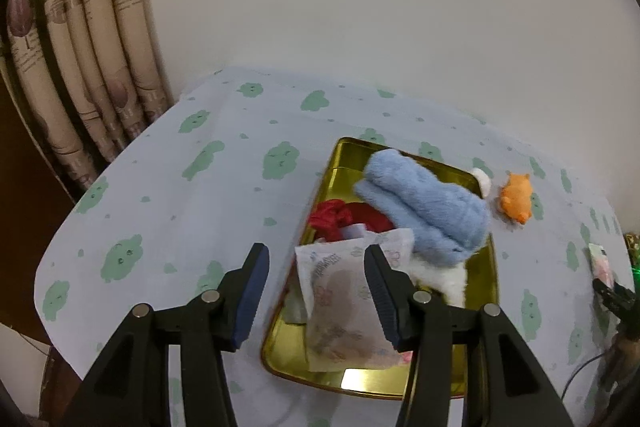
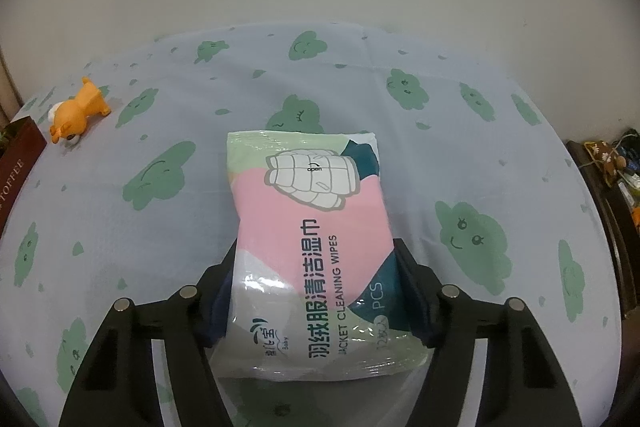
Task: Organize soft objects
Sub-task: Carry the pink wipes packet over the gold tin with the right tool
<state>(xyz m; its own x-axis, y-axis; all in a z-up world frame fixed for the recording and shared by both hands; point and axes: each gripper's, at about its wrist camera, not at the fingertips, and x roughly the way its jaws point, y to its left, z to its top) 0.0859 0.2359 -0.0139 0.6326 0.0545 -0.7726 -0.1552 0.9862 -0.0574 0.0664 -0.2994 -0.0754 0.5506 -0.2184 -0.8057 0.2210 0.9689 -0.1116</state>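
Readable print on a wipes pack, a brown box and a white packet

In the right wrist view the pack of wipes [image 2: 310, 251], held between the jaws of the right tool [image 2: 320, 295], carries the large Chinese line "羽绒服清洁湿巾", under it "JACKET CLEANING WIPES" with the first letter partly cut off, "PCS" in pale letters on its dark green corner beside a blurred count, a small logo with "baby" near the bottom, and "open" on the white jacket-shaped flap. The brown box [image 2: 18, 163] at the left edge shows "TOFFEE" in light capitals. In the left wrist view, the white packet [image 1: 344, 303] in the gold tray [image 1: 490, 267] bears print too blurred to read.
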